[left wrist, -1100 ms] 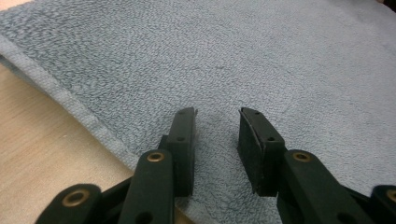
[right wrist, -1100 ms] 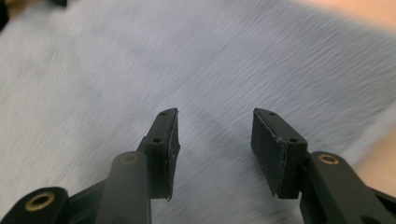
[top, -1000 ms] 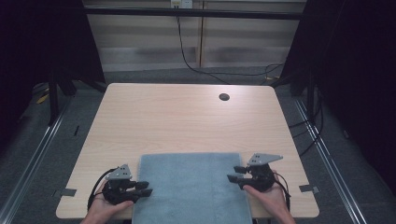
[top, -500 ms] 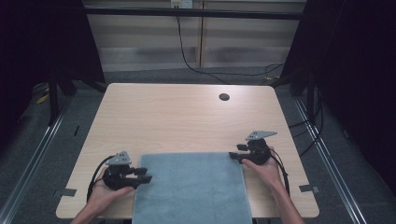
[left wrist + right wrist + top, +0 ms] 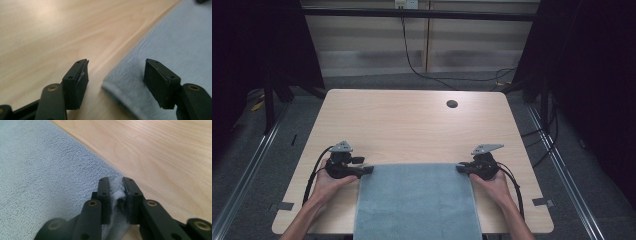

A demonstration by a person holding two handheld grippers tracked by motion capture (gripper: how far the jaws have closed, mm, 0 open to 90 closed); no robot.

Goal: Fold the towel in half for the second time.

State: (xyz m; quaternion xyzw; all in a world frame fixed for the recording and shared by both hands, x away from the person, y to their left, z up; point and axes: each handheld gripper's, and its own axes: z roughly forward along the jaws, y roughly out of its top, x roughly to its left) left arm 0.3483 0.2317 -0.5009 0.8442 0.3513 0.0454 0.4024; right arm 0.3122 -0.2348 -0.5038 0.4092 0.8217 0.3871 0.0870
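Two grippers sit at the far corners of a blue-grey towel [image 5: 417, 200], which lies flat on the near half of the wooden surface [image 5: 412, 125] and runs past its near edge. Left of the towel's far-left corner, the left gripper [image 5: 367, 170] rests low in the person's left hand [image 5: 328, 181]; its jaws have just been opening and now stand wide apart. In the left gripper view the rounded towel corner [image 5: 117, 87] lies on the wood between the two jaws, touching neither pad. At the towel's far-right corner the right gripper [image 5: 460, 168], held in the right hand [image 5: 492, 185], has just been closing its jaws. In the right gripper view they are pinched together on a bunched fold of the towel corner [image 5: 117, 190], with cloth squeezed up between the pads. Beyond the towel, near the far right of the surface, a small dark round hole [image 5: 452, 104] sits well apart from both grippers
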